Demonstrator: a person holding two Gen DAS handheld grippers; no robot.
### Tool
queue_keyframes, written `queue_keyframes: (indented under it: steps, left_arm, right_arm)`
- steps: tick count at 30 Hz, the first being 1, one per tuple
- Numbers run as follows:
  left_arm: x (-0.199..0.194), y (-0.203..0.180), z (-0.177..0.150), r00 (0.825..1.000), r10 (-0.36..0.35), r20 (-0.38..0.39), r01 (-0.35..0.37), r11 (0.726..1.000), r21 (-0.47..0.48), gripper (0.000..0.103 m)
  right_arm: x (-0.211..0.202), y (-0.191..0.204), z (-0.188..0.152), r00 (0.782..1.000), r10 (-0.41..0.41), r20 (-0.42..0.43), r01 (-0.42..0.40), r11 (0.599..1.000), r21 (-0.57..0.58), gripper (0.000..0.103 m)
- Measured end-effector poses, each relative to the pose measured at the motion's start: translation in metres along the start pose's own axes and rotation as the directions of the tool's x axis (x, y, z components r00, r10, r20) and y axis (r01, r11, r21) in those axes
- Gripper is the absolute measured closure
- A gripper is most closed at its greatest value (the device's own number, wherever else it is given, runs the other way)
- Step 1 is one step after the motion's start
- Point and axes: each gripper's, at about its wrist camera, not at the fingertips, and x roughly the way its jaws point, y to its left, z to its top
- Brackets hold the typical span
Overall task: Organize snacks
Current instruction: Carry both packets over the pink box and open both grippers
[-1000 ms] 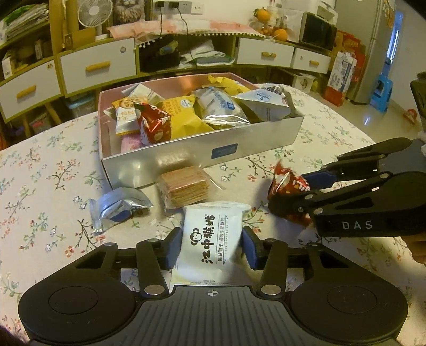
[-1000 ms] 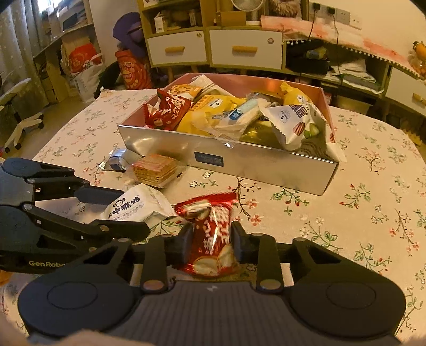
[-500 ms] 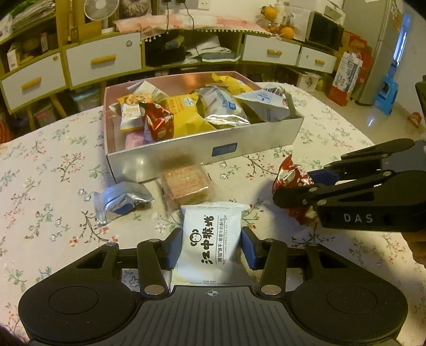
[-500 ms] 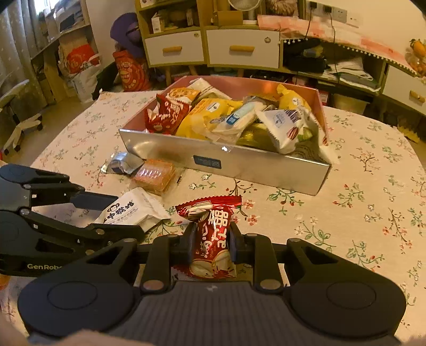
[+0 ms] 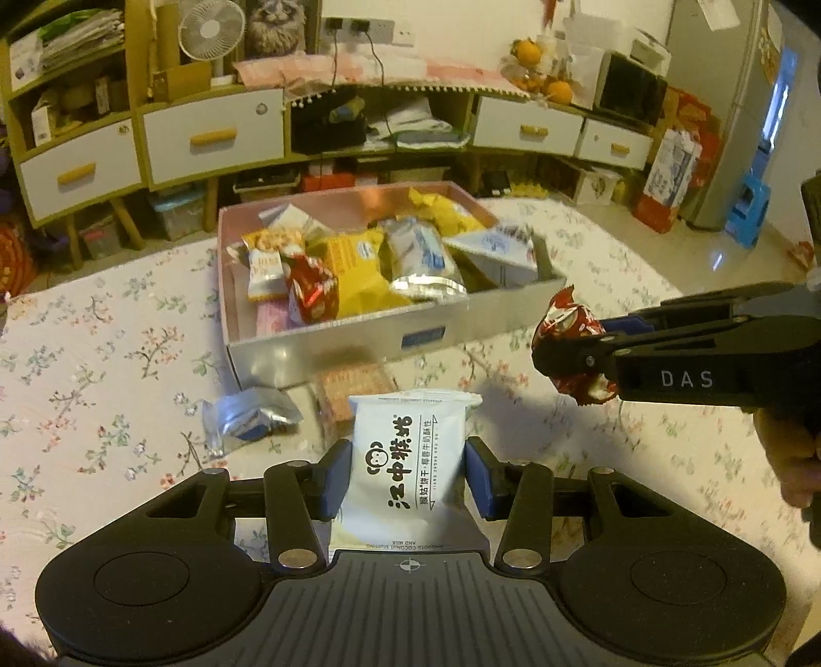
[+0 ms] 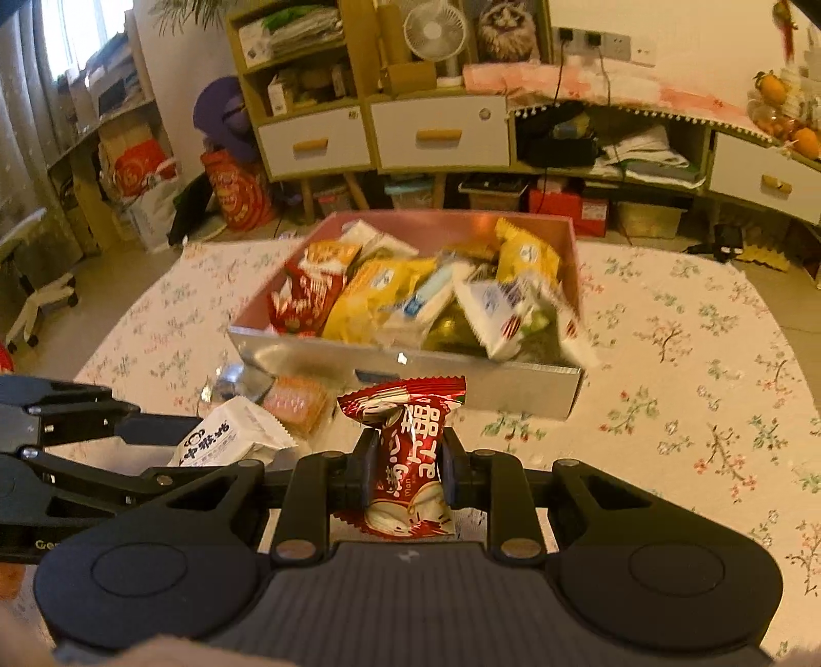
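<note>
Floral tablecloth (image 5: 102, 359) covers the table, cluttered living room behind.

Nearest: left gripper (image 5: 408, 479) partly closed, blue pads clamping the sides of a white biscuit packet (image 5: 405, 462) with black lettering. Packet stands upright between the fingers, clear of the cloth. Same packet shows at the left of the right wrist view, sticking out past the left gripper's black linkage.

Right gripper (image 6: 405, 472) nearly closed, pinching a red candy-style snack wrapper (image 6: 405, 451) at its waist; crimped top edge flares above the fingers, bottom end below them. In the left wrist view the right gripper comes in from the right edge, red wrapper at its tip, a hand (image 5: 793, 456) behind it. Right jaws have just been closing, with the wrapper between them.

Next out, on the cloth: silver foil packet (image 5: 246, 418) and a clear-wrapped stack of orange crackers (image 5: 354, 390), side by side, both just in front of the box wall.

Beyond them: open silver box (image 5: 328, 354) with pink interior, filled with mixed snacks, namely yellow bags, a red pouch, white and silver packs. Some overhang its right rim.

Far: wooden sideboard (image 6: 441, 133) with white drawers, desk fan (image 6: 436, 31), oranges (image 5: 556, 90), fridge (image 5: 718, 113) at right.
</note>
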Motion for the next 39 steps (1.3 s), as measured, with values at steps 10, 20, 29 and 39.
queue_keyframes:
  steps: [10,20,29,39]
  left_arm:
    - [-0.003,0.005,0.031,0.997,0.023,0.072,-0.017,0.997,-0.077,0.059]
    - [0.015,0.014,0.067,0.991,0.06,0.122,-0.047,0.993,-0.111,0.059]
    - [0.046,0.024,0.096,0.986,0.073,0.152,-0.057,0.992,-0.108,0.058]
    - [0.08,0.031,0.116,0.983,0.1,0.153,-0.086,0.992,-0.096,0.058]
  right_arm:
    - [0.003,-0.014,0.027,0.999,-0.001,0.051,-0.002,0.998,0.061,0.081]
    - [0.023,-0.023,0.056,0.997,-0.021,0.075,0.015,0.997,0.077,0.081]
    - [0.046,-0.032,0.074,0.997,-0.03,0.07,0.023,0.995,0.102,0.081]
    - [0.067,-0.037,0.091,0.997,-0.055,0.052,0.048,0.99,0.129,0.081]
